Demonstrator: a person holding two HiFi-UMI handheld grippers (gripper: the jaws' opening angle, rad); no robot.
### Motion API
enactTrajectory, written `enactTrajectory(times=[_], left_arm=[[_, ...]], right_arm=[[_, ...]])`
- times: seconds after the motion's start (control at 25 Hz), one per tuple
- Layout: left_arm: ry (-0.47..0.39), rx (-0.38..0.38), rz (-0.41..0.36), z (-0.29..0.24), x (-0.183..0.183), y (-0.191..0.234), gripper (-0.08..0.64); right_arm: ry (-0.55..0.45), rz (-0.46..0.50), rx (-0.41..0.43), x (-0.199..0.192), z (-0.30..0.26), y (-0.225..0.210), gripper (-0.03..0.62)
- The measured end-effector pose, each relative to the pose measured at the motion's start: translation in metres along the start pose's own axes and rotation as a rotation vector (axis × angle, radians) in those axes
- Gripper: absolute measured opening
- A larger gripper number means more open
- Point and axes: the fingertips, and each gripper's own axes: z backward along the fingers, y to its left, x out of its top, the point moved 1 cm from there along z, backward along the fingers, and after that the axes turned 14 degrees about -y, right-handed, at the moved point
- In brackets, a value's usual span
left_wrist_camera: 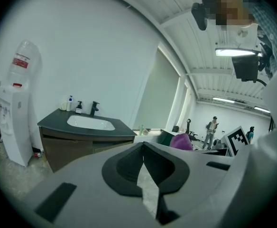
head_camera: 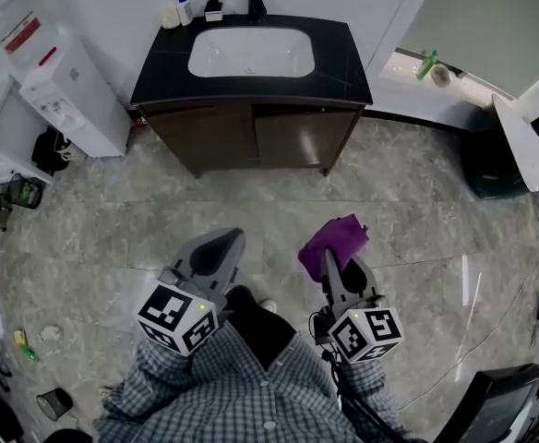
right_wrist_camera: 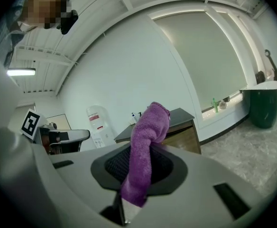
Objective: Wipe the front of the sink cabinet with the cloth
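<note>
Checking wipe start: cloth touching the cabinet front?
Apart. Head view shows bare floor between the cloth, clamped in the right gripper, and the cabinet front.

Bare marble floor [head_camera: 251,215] runs open toward 12 o'clock up to the front of the sink cabinet [head_camera: 251,138], with room along both door panels. At 10 o'clock a white water dispenser [head_camera: 66,90] stands just beside the cabinet's left end and narrows that side. At 2 o'clock a dark green bin [head_camera: 486,164] and a low window ledge [head_camera: 401,68] bound the right; small clutter [head_camera: 55,401] lies at 8 o'clock
</note>
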Motion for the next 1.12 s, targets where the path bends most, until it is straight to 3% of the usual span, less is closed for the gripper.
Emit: enactTrajectory(times=[0.16, 0.32, 0.64, 0.96, 1.12], left_arm=[[0.007, 0.000, -0.006, -0.016, -0.003, 0.006, 0.011], [0.032, -0.033, -0.060, -0.041, -0.005, 0.024, 0.011], [0.055, -0.088, -0.025, -0.110, -0.003, 0.080, 0.011], [0.102, -0.102, 0.048, -0.164, -0.022, 0.146, 0.011], [0.077, -0.111, -0.013, -0.191, -0.027, 0.176, 0.011]], right_arm=[[0.011, 0.007, -0.011, -0.002, -0.009, -0.016, 0.077], [-0.004, 0.016, 0.007, 0.001, -0.037, -0.024, 0.077], [-0.035, 0.062, 0.025, 0.011, -0.126, -0.035, 0.077], [0.055, 0.119, 0.028, -0.021, -0.220, -0.048, 0.077], [0.067, 0.144, 0.019, -0.044, -0.265, -0.065, 0.077]])
